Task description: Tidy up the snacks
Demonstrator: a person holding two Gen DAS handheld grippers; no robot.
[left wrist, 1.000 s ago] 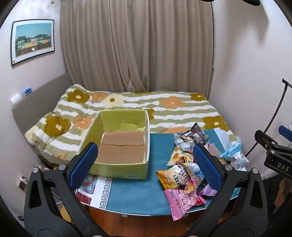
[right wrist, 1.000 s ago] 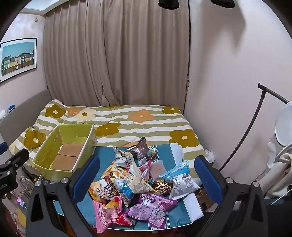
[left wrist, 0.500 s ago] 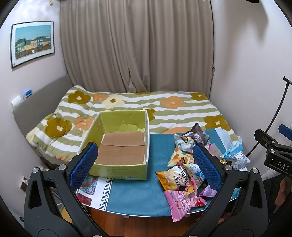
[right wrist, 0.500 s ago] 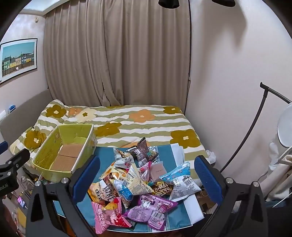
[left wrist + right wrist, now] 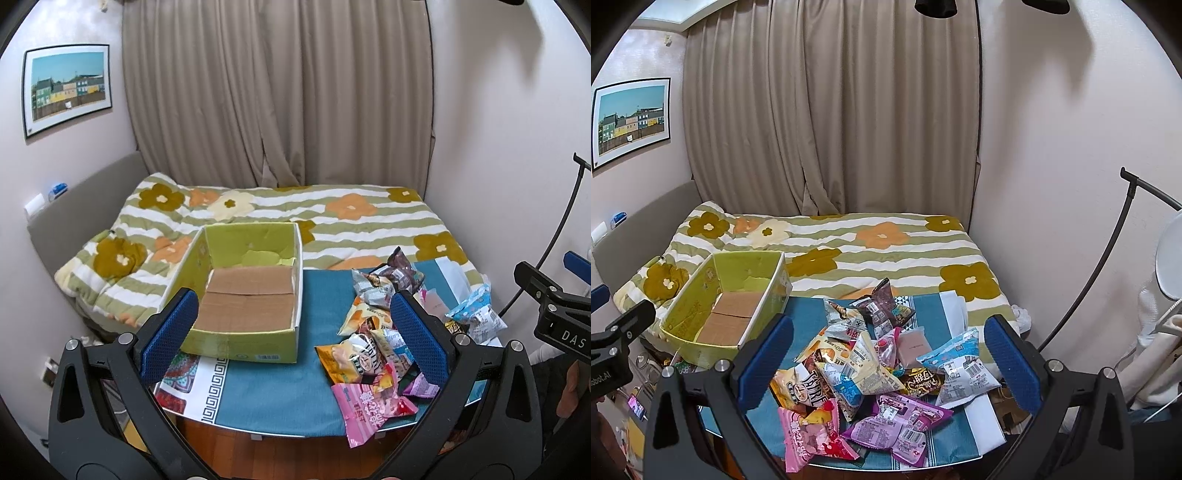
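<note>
Two claws hang above the near edge of the table [image 5: 266,398], and both of ours are spread wide with nothing between the blue pads: the left claw [image 5: 295,347] and the right claw [image 5: 886,365].

We see the snacks [image 5: 871,373] heaped on the right half of the teal cloth [image 5: 317,295], none of them in the green box [image 5: 243,291]. That box sits on the table's left half, open at the top, its brown cardboard floor bare, its near wall close to the cloth's patterned border. A strip of bare cloth separates the box from the heap.

A pink packet [image 5: 369,410] and a purple packet [image 5: 897,424] lie at the front of the pile, the pink one overhanging the table's near rim. A light blue packet [image 5: 960,365] lies at the right side, near the cloth's white border.

Beyond the table's far edge lies the bed [image 5: 849,243], with a wall close on the right.
</note>
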